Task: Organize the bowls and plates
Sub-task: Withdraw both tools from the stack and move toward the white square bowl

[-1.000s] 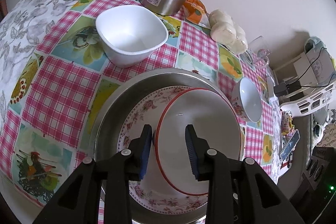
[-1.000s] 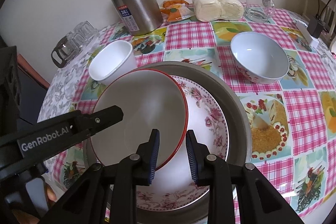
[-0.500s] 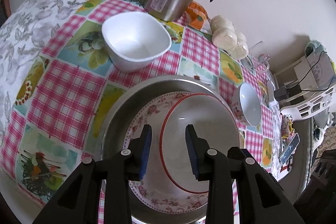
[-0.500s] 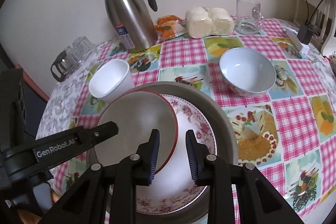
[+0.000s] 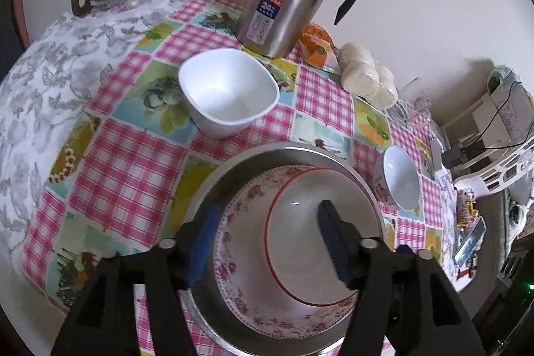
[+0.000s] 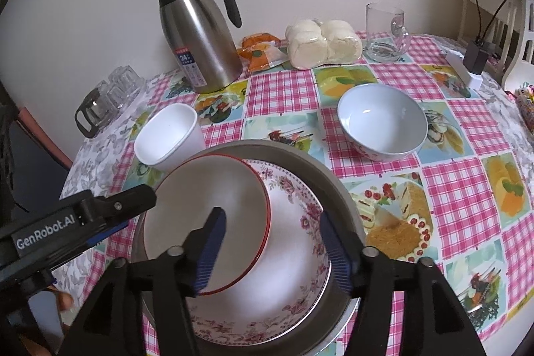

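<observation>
A steel basin [image 5: 213,186] [image 6: 333,189] on the checked tablecloth holds a floral plate [image 5: 233,222] [image 6: 293,222]. A red-rimmed plate [image 5: 293,256] [image 6: 200,189] lies in that plate, off-centre. My left gripper [image 5: 267,216] hovers over one side, its jaws opening; the red rim runs between them untouched. My right gripper [image 6: 272,219] hovers over the other side, jaws also opening, pads clear of both plates. One of the left fingers [image 6: 126,202] shows at the basin's left. A white square bowl [image 5: 230,95] [image 6: 167,135] and a floral bowl [image 5: 400,182] [image 6: 382,119] stand apart on the cloth.
Along the wall stand a steel thermos jug [image 6: 200,35], an orange packet [image 6: 260,50], wrapped buns [image 6: 323,44] and a glass mug [image 6: 383,32]. A glass pot with small glasses [image 6: 106,99] sits far left. A plugged adapter [image 6: 477,55] and a chair are at the right edge.
Both grippers' jaws have spread wide from a narrow gap around the red-rimmed plate's rim. That plate now rests lower in the floral plate.
</observation>
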A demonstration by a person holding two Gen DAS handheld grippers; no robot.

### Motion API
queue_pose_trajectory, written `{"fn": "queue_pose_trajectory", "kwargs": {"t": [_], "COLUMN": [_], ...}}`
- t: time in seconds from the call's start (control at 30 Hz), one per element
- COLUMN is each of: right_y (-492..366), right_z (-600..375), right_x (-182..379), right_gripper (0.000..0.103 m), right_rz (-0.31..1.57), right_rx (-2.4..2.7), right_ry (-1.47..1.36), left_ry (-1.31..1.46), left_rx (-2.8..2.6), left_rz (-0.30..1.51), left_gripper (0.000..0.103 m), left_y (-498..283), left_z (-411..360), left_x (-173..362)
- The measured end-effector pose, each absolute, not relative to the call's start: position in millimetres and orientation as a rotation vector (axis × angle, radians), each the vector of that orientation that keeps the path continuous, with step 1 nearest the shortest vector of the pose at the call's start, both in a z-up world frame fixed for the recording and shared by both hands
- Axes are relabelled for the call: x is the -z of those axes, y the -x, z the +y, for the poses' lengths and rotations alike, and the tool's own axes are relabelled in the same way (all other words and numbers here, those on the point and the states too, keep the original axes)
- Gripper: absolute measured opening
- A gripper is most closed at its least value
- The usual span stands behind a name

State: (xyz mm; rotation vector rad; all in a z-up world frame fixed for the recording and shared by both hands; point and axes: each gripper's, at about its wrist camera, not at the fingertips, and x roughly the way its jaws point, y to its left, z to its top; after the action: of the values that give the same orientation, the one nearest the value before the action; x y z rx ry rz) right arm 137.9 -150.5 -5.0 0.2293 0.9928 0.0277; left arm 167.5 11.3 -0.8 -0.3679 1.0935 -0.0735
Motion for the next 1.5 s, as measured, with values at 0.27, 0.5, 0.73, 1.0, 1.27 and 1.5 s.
{"fn": "queue_pose_trajectory", "kwargs": {"t": [0.27, 0.5, 0.73, 1.0, 1.27, 1.5], "right_y": [-137.1, -138.2, -137.6, -138.3, -137.9, -136.9], "right_z": [-151.1, -152.4, -151.7, -149.4, -146.0, -142.7], "right_x": [4.5, 8.6, 6.5, 8.7, 9.4, 8.3], "right_gripper": [0.083, 0.087, 0.103, 0.103, 0.103, 0.103], "right_rz": [0.978, 0.997, 0.979, 0.991, 0.992, 0.986], "right_rx": [-0.021, -0.009, -0.013, -0.017, -0.010, -0.013], "right_ry": [-0.206, -0.196, -0.194, -0.184, -0.161, -0.144], "left_ry": [0.289, 0.291, 0.298, 0.287, 0.308, 0.305], "left_rx": [-0.006, -0.044, -0.100, -0.146, -0.147, -0.131], "left_rz": [1.060, 1.053, 1.055, 1.030, 1.025, 1.040], "left_gripper": [0.081, 0.087, 0.088, 0.102, 0.102, 0.102], "left_y": [-166.1, -167.8, -169.3, -169.1, -170.8, -174.7], "left_z": [16.3, 24.4, 33.4, 38.2, 43.4, 43.5], "left_x": [-3.3, -0.4, 4.9, 7.0, 8.0, 10.1]}}
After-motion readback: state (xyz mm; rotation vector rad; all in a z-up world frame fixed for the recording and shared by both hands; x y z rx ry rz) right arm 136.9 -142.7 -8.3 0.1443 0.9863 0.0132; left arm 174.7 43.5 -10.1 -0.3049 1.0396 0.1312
